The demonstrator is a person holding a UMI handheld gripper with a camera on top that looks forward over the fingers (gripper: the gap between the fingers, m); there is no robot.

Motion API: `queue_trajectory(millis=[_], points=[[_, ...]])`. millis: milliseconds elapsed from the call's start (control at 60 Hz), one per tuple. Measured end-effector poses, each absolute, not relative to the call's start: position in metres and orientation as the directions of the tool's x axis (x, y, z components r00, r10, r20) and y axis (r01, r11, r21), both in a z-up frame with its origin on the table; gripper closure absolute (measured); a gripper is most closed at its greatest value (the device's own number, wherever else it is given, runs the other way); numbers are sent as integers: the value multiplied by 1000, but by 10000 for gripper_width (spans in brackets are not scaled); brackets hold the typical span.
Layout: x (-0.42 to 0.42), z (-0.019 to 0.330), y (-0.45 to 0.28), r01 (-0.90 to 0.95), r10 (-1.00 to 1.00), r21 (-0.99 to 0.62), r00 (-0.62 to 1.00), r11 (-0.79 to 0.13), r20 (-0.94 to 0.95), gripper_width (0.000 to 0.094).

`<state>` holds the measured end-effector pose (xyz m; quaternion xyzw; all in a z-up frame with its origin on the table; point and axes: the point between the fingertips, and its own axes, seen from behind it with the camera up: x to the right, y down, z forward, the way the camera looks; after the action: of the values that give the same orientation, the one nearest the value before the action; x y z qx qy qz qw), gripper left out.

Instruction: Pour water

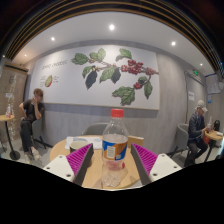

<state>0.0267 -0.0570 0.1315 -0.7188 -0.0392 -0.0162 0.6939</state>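
A clear plastic water bottle point(115, 150) with a red cap and an orange-and-blue label stands upright on the wooden table top point(96, 176). It is between my gripper's point(112, 158) two fingers. The pink pads point(81, 158) flank it left and right, and a strip of wood shows on each side, narrower on the right. The gripper is open around the bottle. The bottle's lower part is clear and ribbed, and its base rests on the wood close in front of me.
A white cup-like thing point(76, 143) stands on the table just beyond the left finger. One person point(33, 112) sits at the far left, another point(197, 126) at the far right. A wall with a large leaf mural point(110, 72) lies behind.
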Motion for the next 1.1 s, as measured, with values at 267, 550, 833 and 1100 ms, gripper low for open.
queue_trajectory(millis=[267,550,833,1100], points=[[34,133,12,33,62,-999,998,-38,30,377],[30,134,19,62,65,-998,996,22,63,613],[43,191,75,750,-85,-657,661,76,745,615],[-32,207,92,882,-209,468,-448,57,869,610]])
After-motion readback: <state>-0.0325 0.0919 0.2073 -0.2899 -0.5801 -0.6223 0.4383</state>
